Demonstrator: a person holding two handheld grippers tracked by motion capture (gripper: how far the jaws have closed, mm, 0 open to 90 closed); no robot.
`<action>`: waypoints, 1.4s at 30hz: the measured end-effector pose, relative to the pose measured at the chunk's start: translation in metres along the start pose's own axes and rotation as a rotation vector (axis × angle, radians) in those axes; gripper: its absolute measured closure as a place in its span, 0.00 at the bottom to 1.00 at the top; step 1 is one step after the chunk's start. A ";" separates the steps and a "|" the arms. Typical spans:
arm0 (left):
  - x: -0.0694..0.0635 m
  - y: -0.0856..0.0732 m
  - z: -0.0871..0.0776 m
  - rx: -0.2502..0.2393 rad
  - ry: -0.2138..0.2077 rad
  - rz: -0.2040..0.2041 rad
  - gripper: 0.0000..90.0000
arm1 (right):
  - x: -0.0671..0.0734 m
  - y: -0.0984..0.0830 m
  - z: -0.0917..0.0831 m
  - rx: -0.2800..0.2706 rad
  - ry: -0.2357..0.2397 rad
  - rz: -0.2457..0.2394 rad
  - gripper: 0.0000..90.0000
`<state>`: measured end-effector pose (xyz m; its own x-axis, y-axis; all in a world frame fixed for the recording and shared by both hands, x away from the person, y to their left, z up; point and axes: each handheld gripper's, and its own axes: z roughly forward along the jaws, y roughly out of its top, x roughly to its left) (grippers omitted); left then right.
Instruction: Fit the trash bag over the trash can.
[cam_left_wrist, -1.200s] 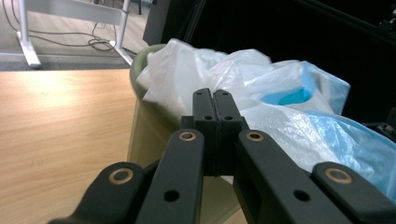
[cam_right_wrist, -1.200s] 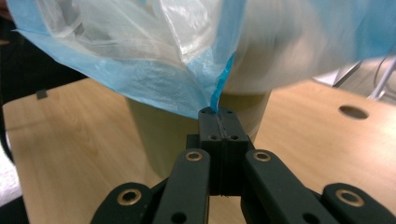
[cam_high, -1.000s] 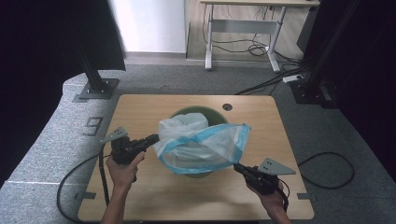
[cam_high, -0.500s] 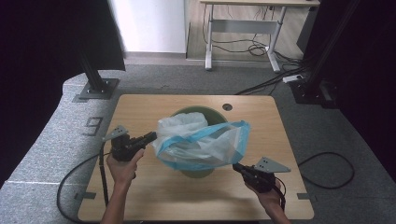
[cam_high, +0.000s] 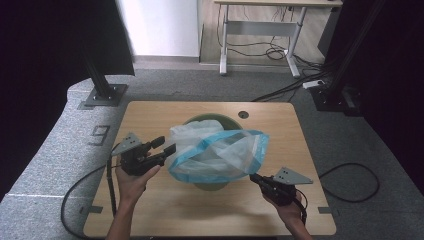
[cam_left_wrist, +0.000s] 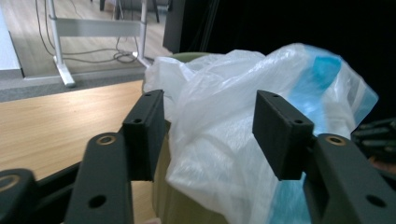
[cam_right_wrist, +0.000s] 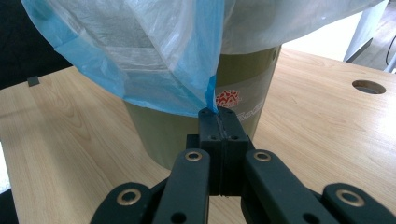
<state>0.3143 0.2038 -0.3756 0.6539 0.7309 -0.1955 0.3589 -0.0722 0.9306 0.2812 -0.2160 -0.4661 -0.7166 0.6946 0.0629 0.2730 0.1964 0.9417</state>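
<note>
The plastic bag (cam_high: 216, 155) was clear with a blue edge, and it lay over the top of one green bin (cam_high: 210, 121) in the middle of the wooden table (cam_high: 280, 125). There was one bag and one bin. There were two grippers, one in each of the person's two hands. The left gripper (cam_high: 169, 150) was at the left side of the bag, held in the left hand (cam_high: 131, 175). In the left gripper view its two black jaws stood wide apart, with the crinkly bag between them and just past them, and they were not squeezing anything. The right gripper (cam_high: 254, 177) was at the near right side of the bag, held in the right hand (cam_high: 290, 207). In the right gripper view its two jaws were pressed tight together on the blue edge of the bag, which rose up from them. The bin (cam_right_wrist: 243, 79) stood just behind those jaws, with a small red mark on its side. The table had one round hole (cam_high: 243, 114) near its far edge. One black cable (cam_high: 350, 180) lay in a loop on the grey floor to the right of the table.
</note>
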 end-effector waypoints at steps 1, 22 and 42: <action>0.000 0.002 0.003 0.014 -0.001 0.003 0.47 | 0.000 0.001 0.000 -0.002 0.001 0.002 0.98; 0.006 0.008 0.030 0.085 0.034 -0.027 0.98 | -0.013 0.007 -0.043 -0.053 -0.083 0.045 0.58; 0.004 0.009 0.031 0.081 0.009 -0.017 0.99 | -0.062 0.102 -0.030 -0.092 -0.223 -0.030 0.53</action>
<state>0.3404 0.1854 -0.3777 0.6412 0.7388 -0.2075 0.4225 -0.1142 0.8991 0.3342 -0.2599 -0.3639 -0.5612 0.8271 -0.0304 0.1866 0.1622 0.9690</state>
